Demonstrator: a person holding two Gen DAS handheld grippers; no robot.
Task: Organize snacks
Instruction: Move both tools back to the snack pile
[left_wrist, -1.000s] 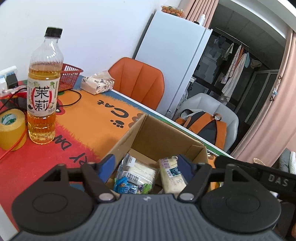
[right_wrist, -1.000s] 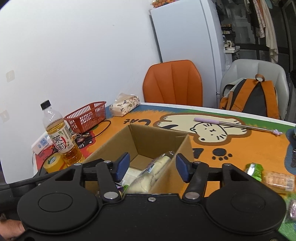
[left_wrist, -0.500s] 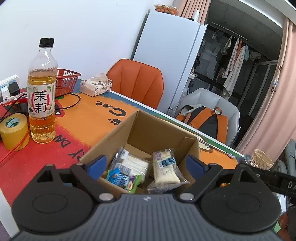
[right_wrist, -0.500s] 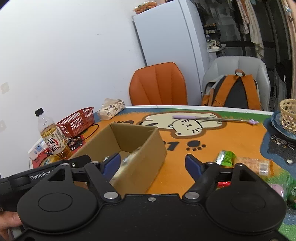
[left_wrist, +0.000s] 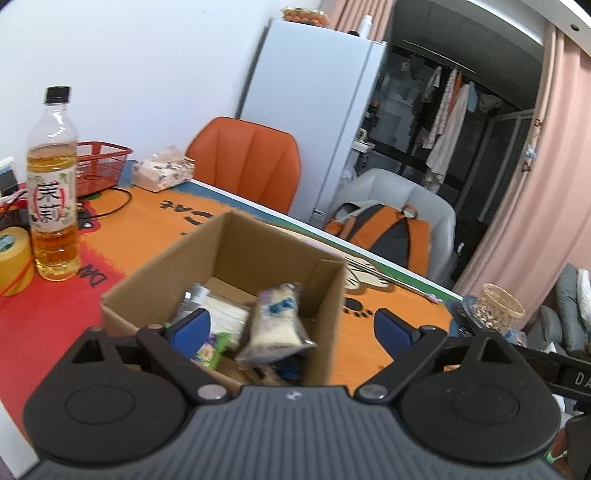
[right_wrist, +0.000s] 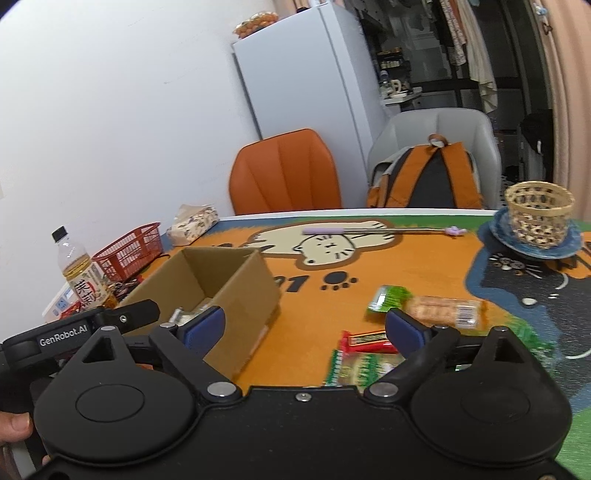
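The left gripper (left_wrist: 291, 326) hangs above the near edge of the box (left_wrist: 155, 273), its blue fingers (left_wrist: 192, 328) spread wide with nothing between them. Inside the box lie several snacks: a clear-wrapped cake (left_wrist: 275, 326) leaning toward the 5 o'clock corner, a pale flat pack (left_wrist: 225, 315) at 9 o'clock of it, and a small green packet (left_wrist: 218, 347) just below that; motion blur hides the finer print. At 9 o'clock of the box stands a tea bottle (left_wrist: 53, 184), with a yellow tape roll (left_wrist: 13, 258) touching close at its 8 o'clock side and a red basket (left_wrist: 101, 166) behind it. A tissue pack (left_wrist: 162, 173) lies at 11 o'clock, near the orange chair (left_wrist: 247, 158).

The right gripper (right_wrist: 304, 332) is held over the mat (right_wrist: 303, 332), jaws likewise wide apart and holding nothing. In this view the box (right_wrist: 243, 295) sits at 9 o'clock of the fingertips, the left one overlapping its near wall. Loose snacks lie well apart from the box at 2 to 4 o'clock: a green packet (right_wrist: 388, 301) touching a cracker pack (right_wrist: 443, 310), a red bar (right_wrist: 365, 341) below them, and a green-and-white pack (right_wrist: 362, 369) nearest the gripper. A wicker cup (right_wrist: 539, 214) on a blue plate (right_wrist: 498, 236) stands at 2 o'clock, far across the mat.
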